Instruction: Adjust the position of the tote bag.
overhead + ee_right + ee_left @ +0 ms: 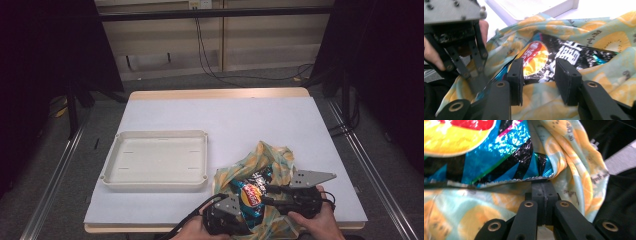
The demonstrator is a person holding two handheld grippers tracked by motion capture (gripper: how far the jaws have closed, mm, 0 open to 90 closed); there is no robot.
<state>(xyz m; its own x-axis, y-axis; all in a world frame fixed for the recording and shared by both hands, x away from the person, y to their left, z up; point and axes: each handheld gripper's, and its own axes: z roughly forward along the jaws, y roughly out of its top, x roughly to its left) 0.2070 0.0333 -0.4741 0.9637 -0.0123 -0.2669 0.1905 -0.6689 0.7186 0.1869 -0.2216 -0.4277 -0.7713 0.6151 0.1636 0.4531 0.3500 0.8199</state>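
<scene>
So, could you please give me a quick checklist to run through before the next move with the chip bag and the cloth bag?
1. Left tongs shut on the cloth bag edge: ok.
2. Right tongs open, nothing pinched between the pads: ok.
3. Chip bag in sight at the cloth bag's mouth: ok.
4. Chip bag fully inside the cloth bag: not ok, its top shows.
5. Tray apart from both bags: ok.
6. Cloth bag fully on the table: cannot tell, its near end lies at the edge.

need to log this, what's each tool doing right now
left tool: shut on the fruit-print bag edge.
right tool: open, chip packet beyond its pads.
</scene>
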